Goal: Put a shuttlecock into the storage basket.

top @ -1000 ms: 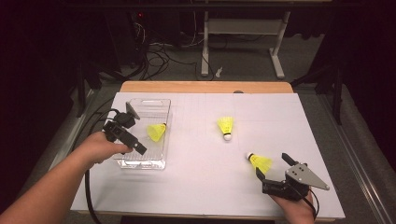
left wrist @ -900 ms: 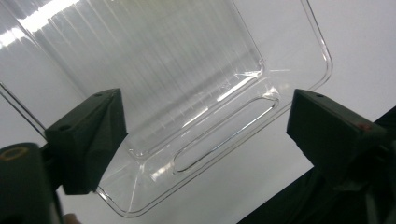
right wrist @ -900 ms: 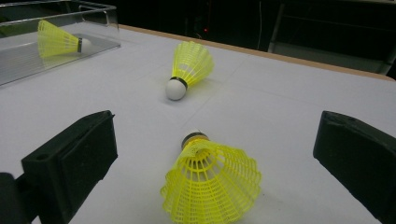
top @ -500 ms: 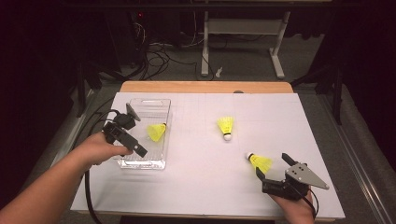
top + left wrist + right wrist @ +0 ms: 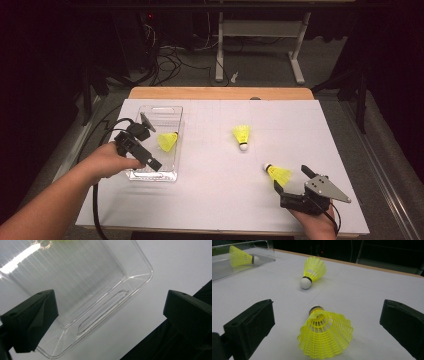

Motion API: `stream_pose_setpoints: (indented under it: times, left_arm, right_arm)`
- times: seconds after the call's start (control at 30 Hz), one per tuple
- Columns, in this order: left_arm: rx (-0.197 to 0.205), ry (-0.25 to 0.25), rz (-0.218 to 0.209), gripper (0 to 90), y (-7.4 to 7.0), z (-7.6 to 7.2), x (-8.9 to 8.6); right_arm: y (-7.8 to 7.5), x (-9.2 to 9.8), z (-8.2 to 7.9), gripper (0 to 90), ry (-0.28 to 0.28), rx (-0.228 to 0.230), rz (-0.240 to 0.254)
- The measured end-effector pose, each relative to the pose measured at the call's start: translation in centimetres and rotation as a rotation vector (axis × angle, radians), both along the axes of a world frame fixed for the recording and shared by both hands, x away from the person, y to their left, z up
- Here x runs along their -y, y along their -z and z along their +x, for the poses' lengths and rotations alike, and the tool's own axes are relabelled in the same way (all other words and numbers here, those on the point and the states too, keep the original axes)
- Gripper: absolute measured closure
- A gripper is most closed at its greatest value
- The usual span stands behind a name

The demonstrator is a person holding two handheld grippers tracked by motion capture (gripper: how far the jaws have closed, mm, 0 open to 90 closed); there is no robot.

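Just ahead of the right hand-held gripper (image 5: 327,322) lies a shuttlecock (image 5: 325,336).

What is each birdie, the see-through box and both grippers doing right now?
Shuttlecock in tray: lying on its side.
Middle shuttlecock: lying on the table.
Near shuttlecock: lying between open jaws, untouched.
Clear tray: upright.
Left gripper: open, empty.
Right gripper: open.

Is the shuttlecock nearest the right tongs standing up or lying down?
Lying down. The shuttlecock rests on its side on the white table, cork pointing away from the open right tongs.
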State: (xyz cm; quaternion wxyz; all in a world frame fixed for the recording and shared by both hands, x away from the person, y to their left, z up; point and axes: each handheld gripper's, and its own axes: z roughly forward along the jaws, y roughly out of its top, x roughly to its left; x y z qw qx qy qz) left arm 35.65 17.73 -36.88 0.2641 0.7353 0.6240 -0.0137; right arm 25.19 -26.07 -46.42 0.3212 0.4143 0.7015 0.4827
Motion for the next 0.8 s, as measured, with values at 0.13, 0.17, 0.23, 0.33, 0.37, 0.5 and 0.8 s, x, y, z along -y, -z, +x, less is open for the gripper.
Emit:
stream_pose_setpoints:
  times: [0.13, 0.17, 0.23, 0.33, 0.37, 0.5, 0.8]
  left_arm:
    - [0.006, 0.013, 0.001, 0.6, -0.2, -0.3, 1.0]
    - [0.009, 0.020, 0.005, 0.6, -0.2, -0.3, 1.1]
    - [0.010, 0.029, 0.005, 0.6, -0.5, -0.4, 1.5]
    - [0.016, 0.045, 0.000, 0.6, -0.9, -0.6, 2.2]
    - [0.020, 0.051, 0.002, 0.6, -1.0, -0.6, 2.4]
    - [0.025, 0.074, 0.000, 0.6, -1.2, -0.8, 3.4]
    - [0.029, 0.141, -0.001, 0.6, -1.8, -1.3, 6.3]
  right_arm:
    - [0.0, -0.1, 0.1, 0.4, -0.003, -0.004, 0.000]
    - [0.0, -0.1, 0.1, 0.4, -0.004, -0.003, 0.002]
    - [0.0, -0.1, 0.1, 0.4, -0.006, -0.003, 0.001]
    - [0.1, -0.1, 0.1, 0.4, -0.007, -0.004, 0.001]
    - [0.1, -0.1, 0.1, 0.4, -0.007, -0.004, 0.003]
    - [0.1, 0.0, 0.0, 0.4, -0.006, -0.007, 0.006]
    - [0.0, -0.1, -0.2, 0.4, -0.004, -0.004, 0.011]
